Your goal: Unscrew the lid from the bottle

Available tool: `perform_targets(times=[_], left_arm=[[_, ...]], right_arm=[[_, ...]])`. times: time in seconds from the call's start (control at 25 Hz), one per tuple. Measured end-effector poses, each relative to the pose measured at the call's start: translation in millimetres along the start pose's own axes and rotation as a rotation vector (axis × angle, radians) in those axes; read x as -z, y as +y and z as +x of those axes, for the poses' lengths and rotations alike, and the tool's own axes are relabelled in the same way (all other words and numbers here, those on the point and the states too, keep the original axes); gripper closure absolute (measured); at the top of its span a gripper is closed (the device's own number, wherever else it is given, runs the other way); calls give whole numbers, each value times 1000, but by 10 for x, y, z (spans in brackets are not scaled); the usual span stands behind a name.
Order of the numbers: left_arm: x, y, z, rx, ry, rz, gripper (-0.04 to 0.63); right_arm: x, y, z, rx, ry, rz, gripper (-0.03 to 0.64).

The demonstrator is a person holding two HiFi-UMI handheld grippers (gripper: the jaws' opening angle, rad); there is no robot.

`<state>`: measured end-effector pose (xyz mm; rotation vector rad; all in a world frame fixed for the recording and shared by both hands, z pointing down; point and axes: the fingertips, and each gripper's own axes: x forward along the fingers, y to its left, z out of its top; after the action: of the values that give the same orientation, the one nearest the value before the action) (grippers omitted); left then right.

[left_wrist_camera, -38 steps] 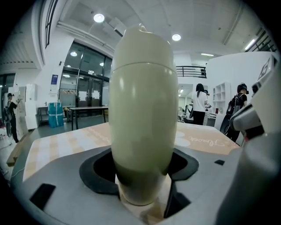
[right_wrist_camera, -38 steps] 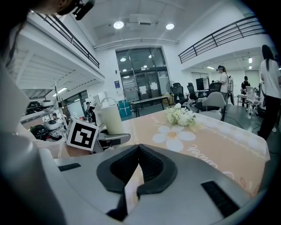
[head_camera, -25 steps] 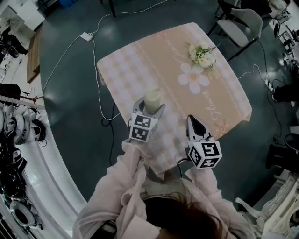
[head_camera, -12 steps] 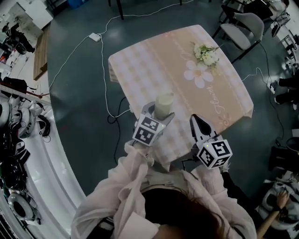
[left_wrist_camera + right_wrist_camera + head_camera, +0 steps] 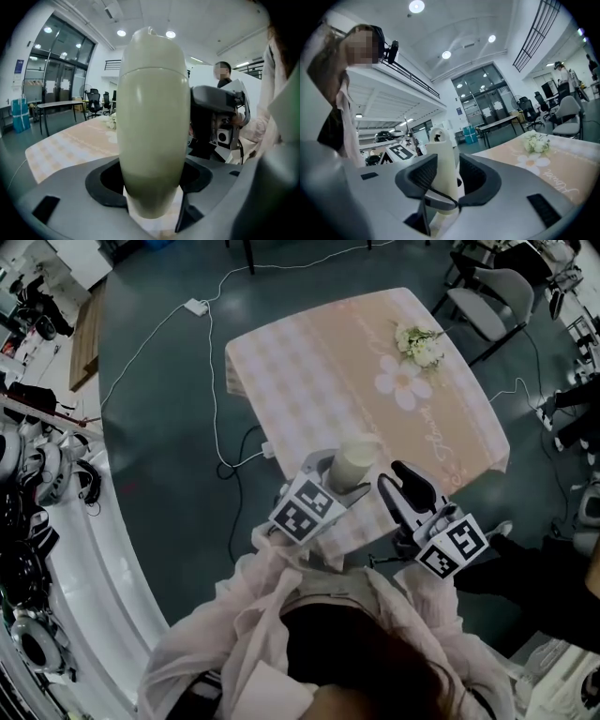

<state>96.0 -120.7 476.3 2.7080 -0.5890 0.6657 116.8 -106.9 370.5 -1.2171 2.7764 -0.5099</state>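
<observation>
My left gripper (image 5: 339,479) is shut on a cream bottle (image 5: 354,463), which it holds upright above the table's near edge. In the left gripper view the bottle (image 5: 152,117) fills the middle, its lid (image 5: 151,49) on top above a seam, with the left gripper (image 5: 150,187) clamped round its lower body. My right gripper (image 5: 405,482) is just right of the bottle and points toward it. Its jaws have just been opening. In the right gripper view the bottle (image 5: 443,159) shows through the narrow gap of the right gripper (image 5: 449,176), and the pads do not press on it.
A table (image 5: 309,362) with a pink checked cloth holds a small bunch of flowers (image 5: 419,343) at its far corner. A chair (image 5: 497,287) stands beyond it. A cable and power strip (image 5: 196,307) lie on the dark floor. Shelves with gear (image 5: 37,474) line the left.
Both grippers have risen and shifted right, toward the table's near edge, the left one carrying the bottle. The right gripper's jaws, shut before, now stand a little apart.
</observation>
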Motion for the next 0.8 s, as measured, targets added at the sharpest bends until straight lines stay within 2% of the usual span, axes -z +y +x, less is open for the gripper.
perform_targets(times=[0.16, 0.24, 0.56, 0.8], left_arm=[[-50, -144, -14, 42, 6, 39, 282], [-36, -191, -6, 58, 23, 50, 282], [0, -340, -35, 95, 73, 135, 282], [34, -478, -46, 157, 108, 216, 282]], right_arm=[[-7, 237, 75, -111, 27, -22, 332], [-15, 278, 132, -124, 46, -42, 298], [-180, 361, 300, -188, 34, -90, 290], [-239, 469, 225, -303, 24, -151, 311]])
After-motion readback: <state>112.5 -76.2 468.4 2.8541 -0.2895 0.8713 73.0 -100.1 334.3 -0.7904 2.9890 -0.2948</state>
